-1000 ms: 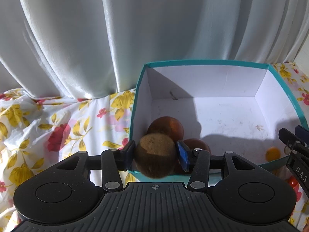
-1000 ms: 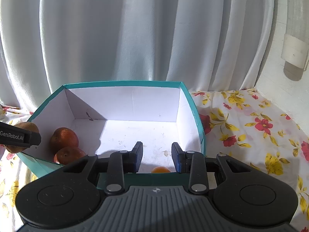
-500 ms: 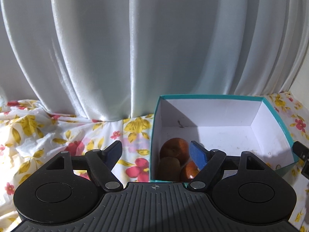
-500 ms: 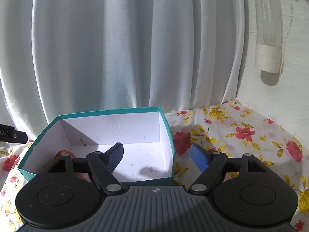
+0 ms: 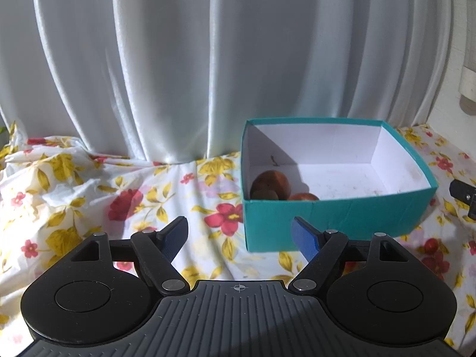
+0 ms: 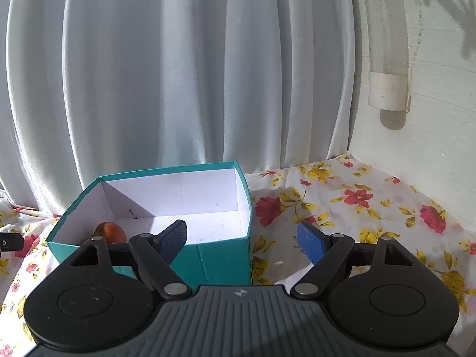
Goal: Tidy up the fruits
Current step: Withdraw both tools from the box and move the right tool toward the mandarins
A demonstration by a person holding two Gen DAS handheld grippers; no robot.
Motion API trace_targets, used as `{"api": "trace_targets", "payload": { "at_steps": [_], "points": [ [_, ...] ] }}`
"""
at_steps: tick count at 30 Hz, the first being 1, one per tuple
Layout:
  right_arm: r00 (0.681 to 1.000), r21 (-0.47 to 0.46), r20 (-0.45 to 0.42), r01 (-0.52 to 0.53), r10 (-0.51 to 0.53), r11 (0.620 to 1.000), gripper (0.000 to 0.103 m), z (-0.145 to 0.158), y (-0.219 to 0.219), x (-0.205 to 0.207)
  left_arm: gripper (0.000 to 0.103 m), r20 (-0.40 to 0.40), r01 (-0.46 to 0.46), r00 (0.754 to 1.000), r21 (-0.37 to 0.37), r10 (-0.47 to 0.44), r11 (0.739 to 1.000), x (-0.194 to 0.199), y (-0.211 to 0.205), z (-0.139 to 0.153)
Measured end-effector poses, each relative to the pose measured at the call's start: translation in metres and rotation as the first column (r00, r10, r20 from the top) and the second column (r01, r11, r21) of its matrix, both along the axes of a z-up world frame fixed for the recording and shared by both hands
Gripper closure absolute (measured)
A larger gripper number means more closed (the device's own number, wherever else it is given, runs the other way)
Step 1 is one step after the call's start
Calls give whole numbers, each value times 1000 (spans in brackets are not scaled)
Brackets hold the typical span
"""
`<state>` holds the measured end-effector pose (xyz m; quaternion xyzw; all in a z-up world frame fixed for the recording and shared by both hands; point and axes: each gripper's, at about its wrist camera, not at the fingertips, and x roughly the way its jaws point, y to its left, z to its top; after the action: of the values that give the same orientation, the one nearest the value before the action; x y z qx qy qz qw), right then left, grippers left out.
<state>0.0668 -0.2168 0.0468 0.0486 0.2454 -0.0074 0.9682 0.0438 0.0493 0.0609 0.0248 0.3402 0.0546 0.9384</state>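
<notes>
Item: teal box (image 5: 333,217), white inside, on the floral cloth (image 5: 89,184).

Change: your left gripper (image 5: 239,233), which was clamped on a brown fruit over the box a second ago, now stands released and empty, short of the box's near wall. Your right gripper (image 6: 241,238) is opening, nothing between its jaws. Both deliveries look done.

Contents: brown fruit (image 5: 263,193) and two reddish fruits (image 5: 275,180) in the box's left corner; the small orange one isn't visible.
</notes>
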Motion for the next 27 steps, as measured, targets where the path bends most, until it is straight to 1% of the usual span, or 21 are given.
{"api": "trace_targets", "payload": {
  "at_steps": [6, 8, 12, 16, 20, 23, 27],
  "points": [
    [1000, 0, -14, -12, 12, 1000, 21, -10, 3, -31, 22, -8, 22, 1000, -12, -22, 1000, -31, -7, -16],
    [999, 2, -28, -30, 30, 1000, 21, -16, 7, -44, 22, -33, 55, 998, -13, -56, 998, -40, -13, -23],
    [993, 11, -80, -81, 81, 997, 21, -30, 16, -63, 22, -65, 95, 993, 15, -94, 995, -55, -23, -34],
    [984, 9, -123, -126, 127, 992, 21, -42, 26, -86, 22, -92, 105, 990, -2, -105, 994, -68, -26, -41],
    [970, 7, -159, -185, 184, 983, 21, -49, 37, -107, 22, -118, 129, 985, 12, -127, 992, -82, -31, -48],
    [958, 3, -182, -223, 220, 975, 21, -53, 43, -117, 23, -145, 152, 978, 6, -149, 988, -92, -34, -54],
    [945, 14, -216, -250, 247, 968, 21, -58, 47, -126, 23, -176, 167, 971, 15, -162, 986, -102, -36, -63]
  ]
}}
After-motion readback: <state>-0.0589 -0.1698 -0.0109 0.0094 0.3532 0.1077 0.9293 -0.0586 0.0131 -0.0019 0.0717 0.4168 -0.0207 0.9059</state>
